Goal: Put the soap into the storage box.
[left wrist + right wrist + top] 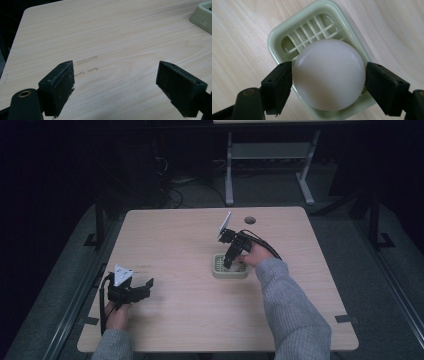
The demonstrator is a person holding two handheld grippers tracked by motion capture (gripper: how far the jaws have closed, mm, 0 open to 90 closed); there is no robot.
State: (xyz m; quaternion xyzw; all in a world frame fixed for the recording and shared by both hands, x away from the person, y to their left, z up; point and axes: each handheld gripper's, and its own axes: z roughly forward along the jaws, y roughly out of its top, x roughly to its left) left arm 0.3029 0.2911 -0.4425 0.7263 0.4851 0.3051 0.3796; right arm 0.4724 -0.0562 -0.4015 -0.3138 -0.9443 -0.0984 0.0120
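My right tongs (328, 77) pinch the round white soap (328, 75) at its widest – slippery, I'd guess (light too); left tongs (115, 82) gape empty.

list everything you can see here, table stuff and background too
table: 1, light wood, centre of the high view, with a round hole near its far edge
soap dish: 1, pale green with a slatted bottom, right of the table's middle
soap bar: 1, white and rounded, over the dish, between the right gripper's jaws
tape marks: a few, faint, on the table's left part
second table: 1, grey legs, on the floor behind
cables: several, dark, on the floor behind
left gripper: 1, black, jaws wide apart over bare wood
right gripper: 1, black, jaws against the soap's sides
sleeves: 2, grey, bottom of the high view
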